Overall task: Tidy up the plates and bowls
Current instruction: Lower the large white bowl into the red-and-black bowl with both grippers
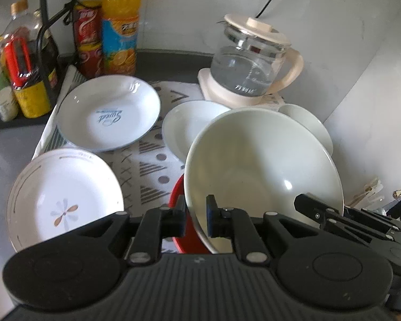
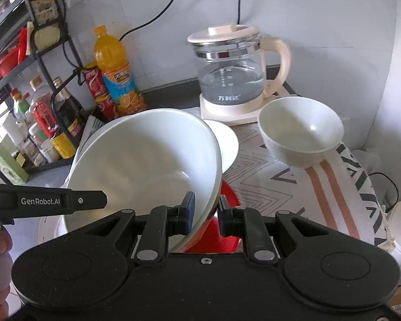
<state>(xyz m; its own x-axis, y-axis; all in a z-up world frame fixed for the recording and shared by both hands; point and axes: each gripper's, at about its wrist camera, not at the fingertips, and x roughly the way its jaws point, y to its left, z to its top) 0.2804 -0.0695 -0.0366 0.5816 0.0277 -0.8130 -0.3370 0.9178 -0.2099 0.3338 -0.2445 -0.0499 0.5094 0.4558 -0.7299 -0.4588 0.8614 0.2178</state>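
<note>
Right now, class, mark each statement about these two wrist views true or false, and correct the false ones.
1. Both hand-held grippers clamp the rim of the large white bowl. True: the left hand-held gripper and the right hand-held gripper each pinch its rim.
2. The large white bowl is red on the outside. True.
3. The glass kettle is empty. False: it holds water.
4. The small white bowl sits inside the large bowl. False: it stands apart, on the patterned mat.
5. The plate with blue script is stacked on the flower plate. False: they lie separately.
</note>
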